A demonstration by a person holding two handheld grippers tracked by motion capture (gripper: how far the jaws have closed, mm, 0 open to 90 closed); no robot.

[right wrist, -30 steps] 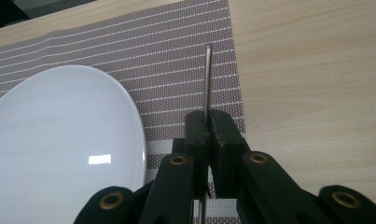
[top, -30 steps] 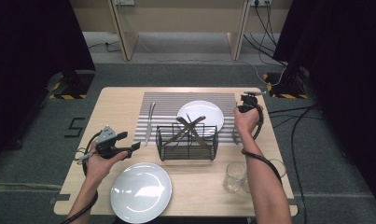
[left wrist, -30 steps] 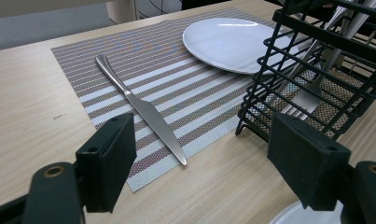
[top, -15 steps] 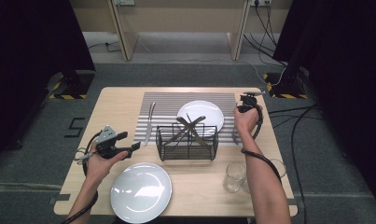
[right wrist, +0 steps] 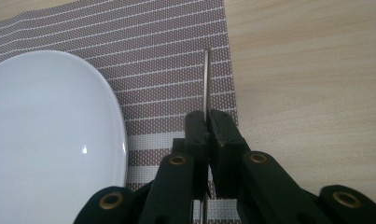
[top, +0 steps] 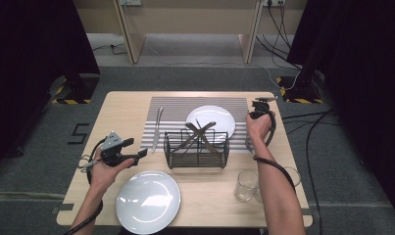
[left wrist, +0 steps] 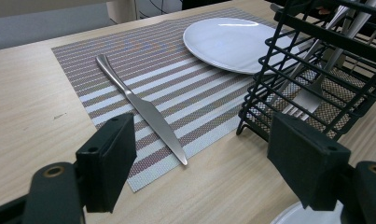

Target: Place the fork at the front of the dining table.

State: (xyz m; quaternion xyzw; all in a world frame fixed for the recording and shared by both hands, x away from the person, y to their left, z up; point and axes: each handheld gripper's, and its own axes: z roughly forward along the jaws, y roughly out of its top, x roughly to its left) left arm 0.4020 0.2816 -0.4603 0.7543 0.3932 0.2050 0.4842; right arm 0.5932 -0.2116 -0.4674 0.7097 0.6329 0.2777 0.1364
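In the high view the right gripper (top: 260, 105) hovers beside the plate (top: 210, 121) on the striped mat (top: 175, 105), while the left gripper view shows the left gripper (left wrist: 202, 163) spread wide near a knife (left wrist: 141, 107), and the right gripper view shows jaws pinching a thin utensil (right wrist: 205, 84) edge-on above the mat.

A light wooden desk (top: 121, 117) stands on grey carpet (top: 33, 161); black curtains (top: 33, 39) hang at both sides, wooden furniture legs (top: 126, 29) behind.

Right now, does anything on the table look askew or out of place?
Nothing is spilled or damaged. The knife lies slightly aslant on the placemat, and the cutlery leans crossed in the wire basket.
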